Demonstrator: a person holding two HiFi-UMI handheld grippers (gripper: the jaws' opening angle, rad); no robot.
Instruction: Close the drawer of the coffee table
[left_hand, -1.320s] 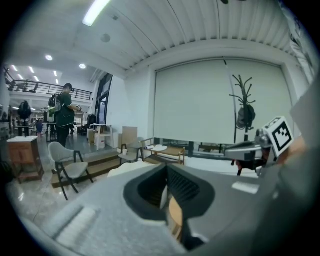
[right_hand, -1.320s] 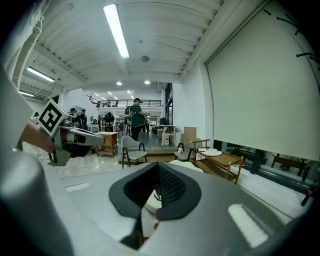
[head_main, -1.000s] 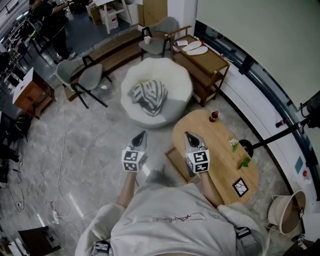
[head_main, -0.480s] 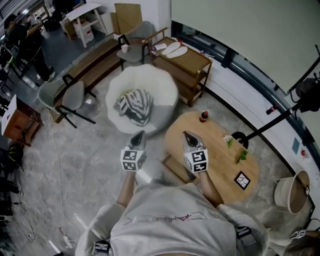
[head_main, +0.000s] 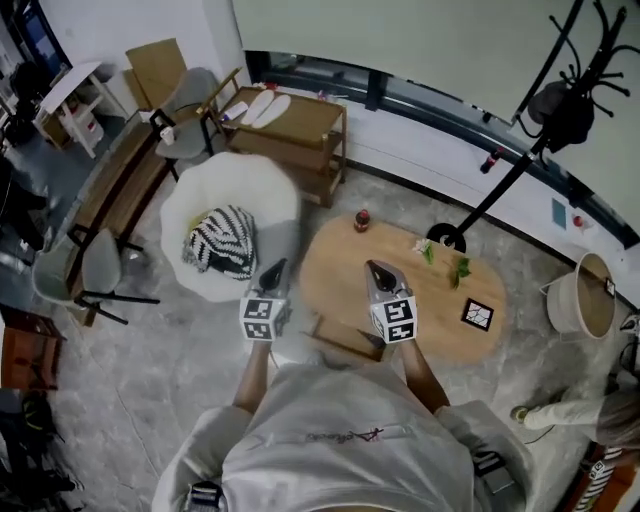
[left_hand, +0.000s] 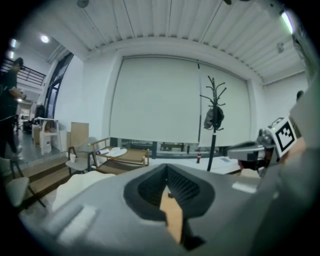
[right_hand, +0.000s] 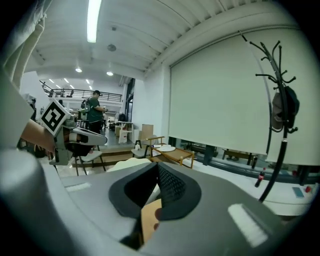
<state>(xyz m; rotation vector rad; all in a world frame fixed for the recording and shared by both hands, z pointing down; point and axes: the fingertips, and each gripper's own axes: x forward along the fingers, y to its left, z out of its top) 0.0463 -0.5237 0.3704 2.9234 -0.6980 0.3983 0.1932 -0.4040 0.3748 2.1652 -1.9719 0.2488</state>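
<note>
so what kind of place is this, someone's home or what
Probably a lounge corner inside a bigger office or studio, not a home: a coffee table, a white beanbag seat and a coat stand by the window, with grey chairs beyond.

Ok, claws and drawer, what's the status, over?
Left claw, right claw shut, empty. Shallow wooden drawer sticks out of oval wooden coffee table, untouched. Nothing seen blocking it.
</note>
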